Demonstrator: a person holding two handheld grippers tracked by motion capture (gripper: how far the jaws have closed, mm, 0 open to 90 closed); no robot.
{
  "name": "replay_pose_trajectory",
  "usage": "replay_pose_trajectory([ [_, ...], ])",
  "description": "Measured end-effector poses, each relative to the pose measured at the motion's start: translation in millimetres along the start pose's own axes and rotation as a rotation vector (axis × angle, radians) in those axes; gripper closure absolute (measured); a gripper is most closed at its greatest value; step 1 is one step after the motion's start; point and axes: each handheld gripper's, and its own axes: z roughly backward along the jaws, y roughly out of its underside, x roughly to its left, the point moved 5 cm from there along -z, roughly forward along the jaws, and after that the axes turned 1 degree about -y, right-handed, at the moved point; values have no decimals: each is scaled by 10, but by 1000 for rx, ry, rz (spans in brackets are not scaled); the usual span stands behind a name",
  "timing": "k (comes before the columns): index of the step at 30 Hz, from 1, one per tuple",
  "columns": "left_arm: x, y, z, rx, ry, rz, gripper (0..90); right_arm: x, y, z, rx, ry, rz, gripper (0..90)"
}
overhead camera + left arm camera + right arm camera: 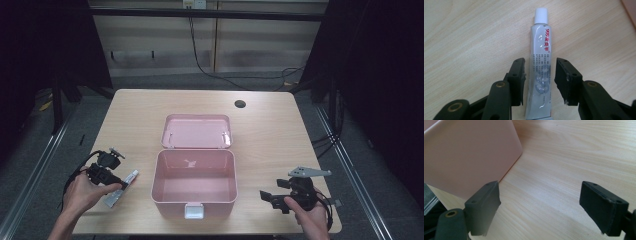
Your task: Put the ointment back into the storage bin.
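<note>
Here the left claw (540, 80) straddles the flat-lying tube (540, 62).

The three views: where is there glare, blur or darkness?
High view: the table is lit, its surroundings are dark. Left gripper view: glare spots shine on the tube, whose print stays sharp. Right gripper view: the near fingers look soft, and the pink box is slightly blurred.

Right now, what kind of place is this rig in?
Probably a lab or data-recording station, not a home. A bare wooden table stands inside dark curtains, with cables trailing across the floor behind it, and a person works handheld grippers over a pink box and a small tube.
</note>
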Motion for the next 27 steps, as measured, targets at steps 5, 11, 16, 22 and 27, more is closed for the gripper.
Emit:
replay_pose_trajectory([
  [5, 15, -13, -43, 13, -2, -8, 593, 2, 3, 3, 1, -4, 2, 162],
  [11, 19, -5, -113, 31, -4, -11, 630, 4, 2, 2, 2, -2, 4, 162],
  [16, 6, -6, -141, 54, -6, -27, 655, 7, 3, 1, 5, -2, 3, 162],
  [22, -35, -3, -146, 43, -53, -49, 679, 21, 5, 3, 7, -9, 11, 165],
  [27, -36, -7, -145, 49, -54, -50, 687, 29, 8, -3, 8, -11, 19, 165],
])
